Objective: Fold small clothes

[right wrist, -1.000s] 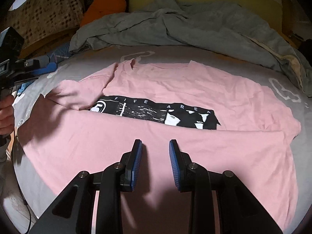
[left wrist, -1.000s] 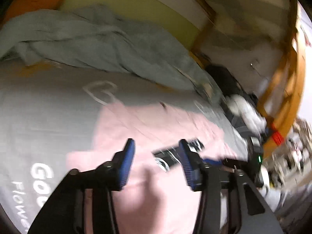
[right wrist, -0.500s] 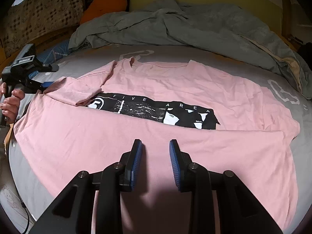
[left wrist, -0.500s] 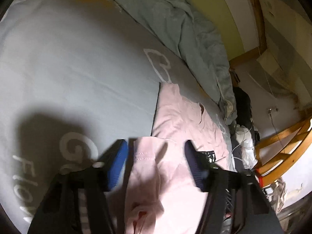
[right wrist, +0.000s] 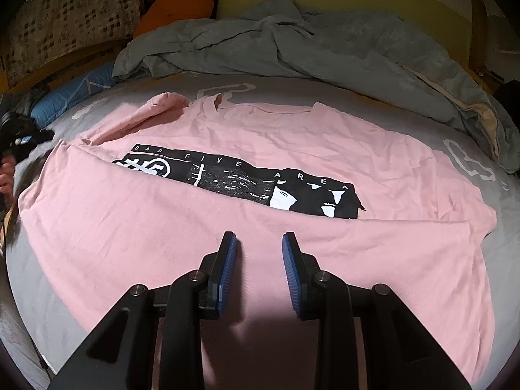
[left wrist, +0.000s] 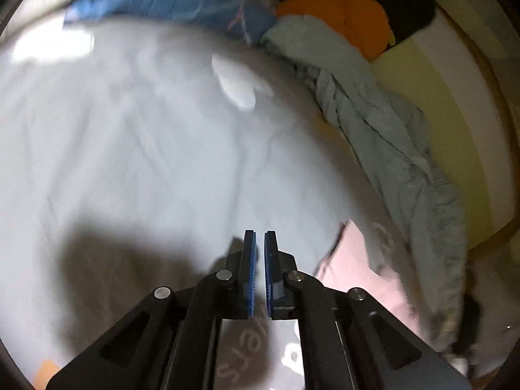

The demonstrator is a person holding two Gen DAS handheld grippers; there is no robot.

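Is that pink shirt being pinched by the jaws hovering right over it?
No: the right gripper has its jaws apart above the pink shirt, with only flat cloth showing in the gap.

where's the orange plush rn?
Right wrist view: the orange plush sits top left at the head of the bed, behind the rumpled grey duvet and right of the checked pillow.

pink t-shirt [right wrist: 260, 253] hem hidden behind right claw [right wrist: 260, 260]; sheet [left wrist: 130, 146] blurred.
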